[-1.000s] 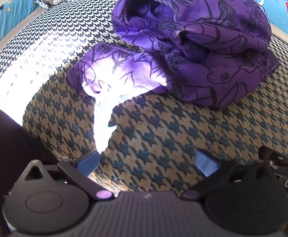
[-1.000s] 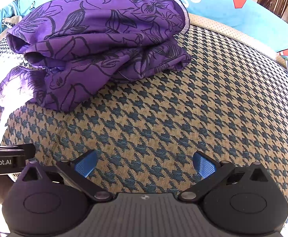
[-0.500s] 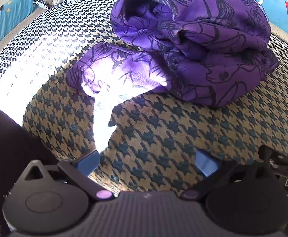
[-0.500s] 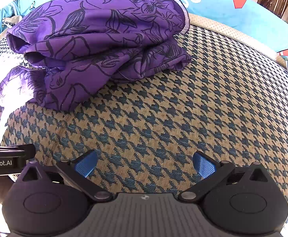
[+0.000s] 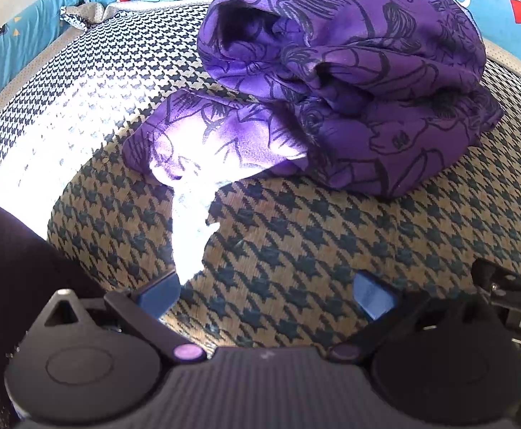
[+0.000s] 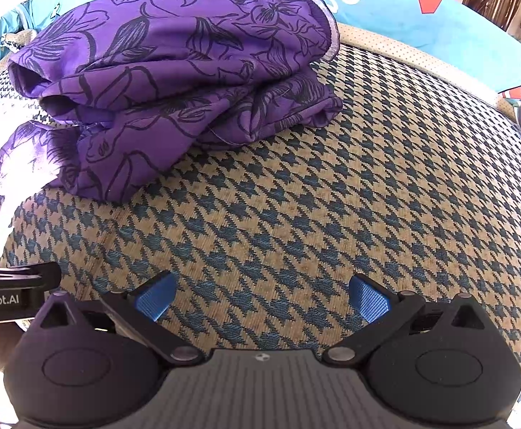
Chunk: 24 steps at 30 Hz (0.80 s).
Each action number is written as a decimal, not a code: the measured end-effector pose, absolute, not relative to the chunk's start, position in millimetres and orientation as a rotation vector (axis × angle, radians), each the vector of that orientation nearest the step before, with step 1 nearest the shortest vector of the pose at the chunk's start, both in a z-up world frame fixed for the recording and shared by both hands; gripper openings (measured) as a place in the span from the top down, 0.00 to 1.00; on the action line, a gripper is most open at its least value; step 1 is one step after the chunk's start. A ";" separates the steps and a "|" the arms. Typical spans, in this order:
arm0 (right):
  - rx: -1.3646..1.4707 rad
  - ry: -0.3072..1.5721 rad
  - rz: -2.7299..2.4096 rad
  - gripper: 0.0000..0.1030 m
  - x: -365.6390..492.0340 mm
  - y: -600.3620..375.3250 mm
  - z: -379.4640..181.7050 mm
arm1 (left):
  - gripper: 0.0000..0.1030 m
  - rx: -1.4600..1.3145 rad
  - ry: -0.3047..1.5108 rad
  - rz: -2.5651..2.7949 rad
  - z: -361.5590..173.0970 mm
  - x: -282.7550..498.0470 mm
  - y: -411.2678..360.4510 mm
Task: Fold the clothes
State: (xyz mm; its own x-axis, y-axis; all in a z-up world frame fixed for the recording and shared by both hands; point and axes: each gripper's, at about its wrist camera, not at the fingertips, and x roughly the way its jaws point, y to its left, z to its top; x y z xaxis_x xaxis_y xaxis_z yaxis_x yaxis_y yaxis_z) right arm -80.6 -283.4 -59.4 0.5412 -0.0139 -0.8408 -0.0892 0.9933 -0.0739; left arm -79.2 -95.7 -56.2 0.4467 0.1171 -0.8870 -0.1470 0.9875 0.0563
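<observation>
Purple garment (image 6: 174, 82) bundled on houndstooth cushion (image 6: 332, 186), blue printed sheet (image 6: 385, 3) behind.

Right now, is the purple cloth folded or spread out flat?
Folded, loosely. The purple cloth sits in a stacked bundle of several layers on the checked cushion, with one flap sticking out flat at its side.

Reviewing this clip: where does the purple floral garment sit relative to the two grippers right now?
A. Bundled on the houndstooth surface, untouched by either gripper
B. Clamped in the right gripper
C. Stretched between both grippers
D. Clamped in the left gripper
A: the purple floral garment lies bundled on the houndstooth surface, while the left gripper and right gripper both have their fingers spread with only bare fabric surface between them.
</observation>
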 end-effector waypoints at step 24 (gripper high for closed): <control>-0.100 1.001 0.037 0.00 -75.5 -282.9 -59.1 | 0.00 0.035 1.056 0.150 -54.3 -76.8 -102.3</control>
State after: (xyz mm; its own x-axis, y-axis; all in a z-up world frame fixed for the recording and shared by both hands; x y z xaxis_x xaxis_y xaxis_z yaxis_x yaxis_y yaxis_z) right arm -75.5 -282.9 -59.1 0.5389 -0.0151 -0.8422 -0.0764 0.9948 -0.0667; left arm -76.8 -102.3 -54.3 0.4833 0.1398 -0.8642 -0.1061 0.9892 0.1007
